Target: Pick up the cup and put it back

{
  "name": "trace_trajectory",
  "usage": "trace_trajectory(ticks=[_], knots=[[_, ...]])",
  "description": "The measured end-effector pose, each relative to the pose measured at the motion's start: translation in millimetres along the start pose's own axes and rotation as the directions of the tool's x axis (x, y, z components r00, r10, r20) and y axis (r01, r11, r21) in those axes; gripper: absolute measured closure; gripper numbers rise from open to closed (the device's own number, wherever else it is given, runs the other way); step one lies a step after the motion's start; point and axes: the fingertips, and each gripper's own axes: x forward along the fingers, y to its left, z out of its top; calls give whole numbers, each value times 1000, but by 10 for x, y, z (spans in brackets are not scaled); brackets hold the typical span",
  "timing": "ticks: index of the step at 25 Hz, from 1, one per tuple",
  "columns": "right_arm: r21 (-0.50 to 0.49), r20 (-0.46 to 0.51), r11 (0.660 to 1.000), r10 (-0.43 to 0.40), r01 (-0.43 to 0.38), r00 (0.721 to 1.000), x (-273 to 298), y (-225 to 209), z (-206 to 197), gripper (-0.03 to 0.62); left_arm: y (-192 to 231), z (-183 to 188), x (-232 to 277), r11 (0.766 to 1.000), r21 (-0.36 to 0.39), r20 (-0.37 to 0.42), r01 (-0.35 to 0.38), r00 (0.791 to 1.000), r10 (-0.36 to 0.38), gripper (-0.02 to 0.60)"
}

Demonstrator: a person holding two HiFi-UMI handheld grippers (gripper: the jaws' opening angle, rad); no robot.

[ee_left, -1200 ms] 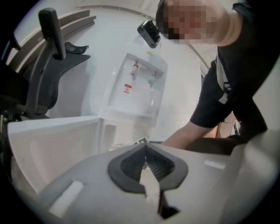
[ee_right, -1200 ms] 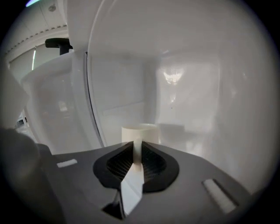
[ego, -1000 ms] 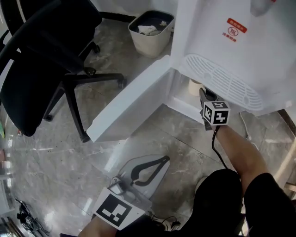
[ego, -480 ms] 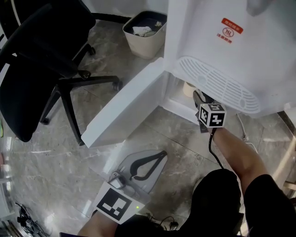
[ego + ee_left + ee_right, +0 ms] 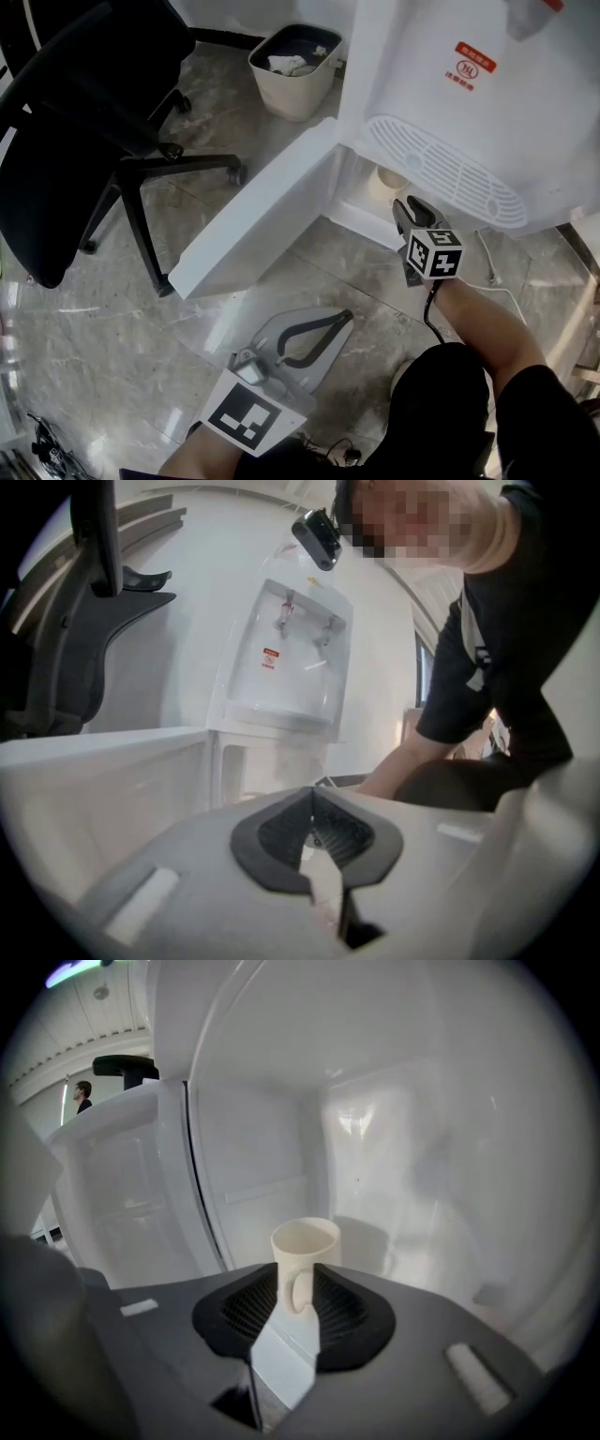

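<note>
A cream cup (image 5: pixel 305 1246) stands upright on the floor of the water dispenser's open lower cabinet (image 5: pixel 375 1176), its handle turned toward me. In the head view the cup (image 5: pixel 388 178) shows just under the dispenser's grille. My right gripper (image 5: pixel 295 1277) is open; its jaws have just been opening, and the handle sits in the gap between the tips with no pad pressing on it. In the head view the right gripper (image 5: pixel 405 206) sits at the cabinet mouth. My left gripper (image 5: pixel 343 321) hangs low over the marble floor, shut and empty (image 5: pixel 312 797).
The white cabinet door (image 5: pixel 253 220) swings out to the left. The dispenser body (image 5: pixel 450 84) overhangs the opening. A black office chair (image 5: pixel 84 122) stands at the left, a beige bin (image 5: pixel 295 66) behind it. A white cable (image 5: pixel 492 272) lies right of the cabinet.
The right gripper has drawn back out of the cabinet, so the cup shows clear of it. The left gripper has drifted slightly to the right.
</note>
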Motion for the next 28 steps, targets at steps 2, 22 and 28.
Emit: trace_trajectory(ticks=[2, 22, 28], knots=[[3, -2, 999, 48, -48, 999, -104, 102, 18, 586, 7, 9, -36, 1000, -5, 5, -6, 1000, 6, 577], [-102, -189, 818, 543, -566, 818, -3684, 2192, 2239, 586, -1371, 1414, -1815, 862, -237, -252, -448, 885, 391, 578], [-72, -167, 785, 598, -615, 784, -4788, 2743, 3433, 586, -1734, 2886, -2272, 784, -317, -222, -534, 845, 486, 577]])
